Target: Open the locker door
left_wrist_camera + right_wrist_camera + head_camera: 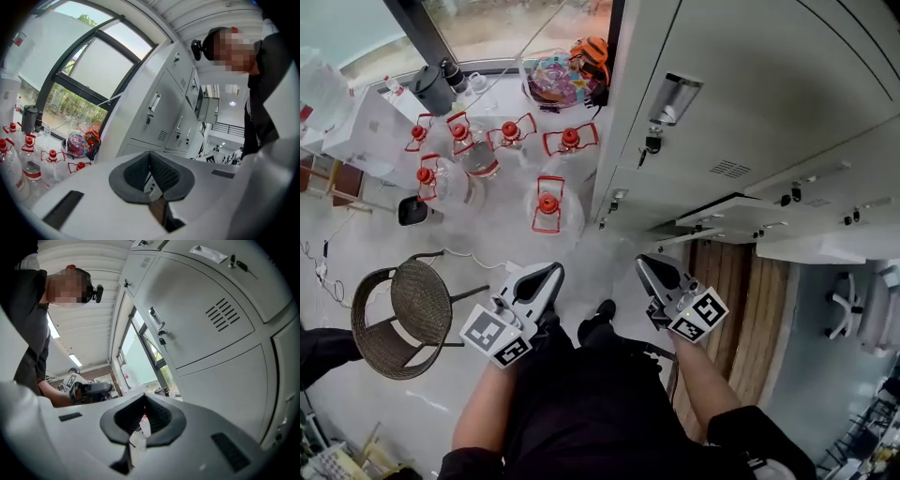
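Both pairs of my jaws are clenched on nothing. The left gripper (150, 154) and right gripper (144, 397) hang low in front of me, clear of the lockers. The locker door (741, 103) is shut, ahead on the right, with a key (652, 143) under its handle (675, 97). Bottles (547, 204) stand on the floor at left, near a chair (398, 314).

Legible text: none. Cubes on left gripper (551, 274) and right gripper (647, 265): black-and-white square marker patterns only, no characters. On locker doors (712, 103): nothing readable.
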Demonstrator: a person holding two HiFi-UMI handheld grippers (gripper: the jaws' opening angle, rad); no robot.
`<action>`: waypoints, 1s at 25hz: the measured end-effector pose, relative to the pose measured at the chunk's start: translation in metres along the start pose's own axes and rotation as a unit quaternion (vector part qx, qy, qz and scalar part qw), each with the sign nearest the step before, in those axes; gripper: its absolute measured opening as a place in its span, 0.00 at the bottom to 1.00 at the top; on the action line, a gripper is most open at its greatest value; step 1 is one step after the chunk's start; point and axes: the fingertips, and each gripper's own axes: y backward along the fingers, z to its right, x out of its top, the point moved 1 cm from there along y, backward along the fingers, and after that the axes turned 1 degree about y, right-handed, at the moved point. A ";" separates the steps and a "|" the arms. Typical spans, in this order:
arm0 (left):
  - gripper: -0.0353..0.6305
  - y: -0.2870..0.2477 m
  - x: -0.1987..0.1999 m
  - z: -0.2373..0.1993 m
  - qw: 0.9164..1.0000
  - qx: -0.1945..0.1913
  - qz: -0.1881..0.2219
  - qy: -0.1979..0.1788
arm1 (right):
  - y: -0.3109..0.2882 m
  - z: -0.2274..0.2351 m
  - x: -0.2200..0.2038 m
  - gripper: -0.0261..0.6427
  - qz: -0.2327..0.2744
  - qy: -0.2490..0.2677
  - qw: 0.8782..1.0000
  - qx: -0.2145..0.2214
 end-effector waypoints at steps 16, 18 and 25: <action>0.08 -0.045 0.017 -0.136 0.997 -0.061 -0.022 0.031 | -0.106 0.076 -0.039 0.16 -0.027 0.024 0.992 -0.120; 0.08 -0.047 0.016 -0.145 0.997 -0.069 -0.031 0.028 | -0.112 0.088 -0.049 0.20 -0.033 0.022 0.989 -0.140; 0.08 -0.044 0.007 -0.168 0.994 -0.089 -0.060 0.025 | -0.124 0.116 -0.090 0.25 -0.055 0.010 0.982 -0.182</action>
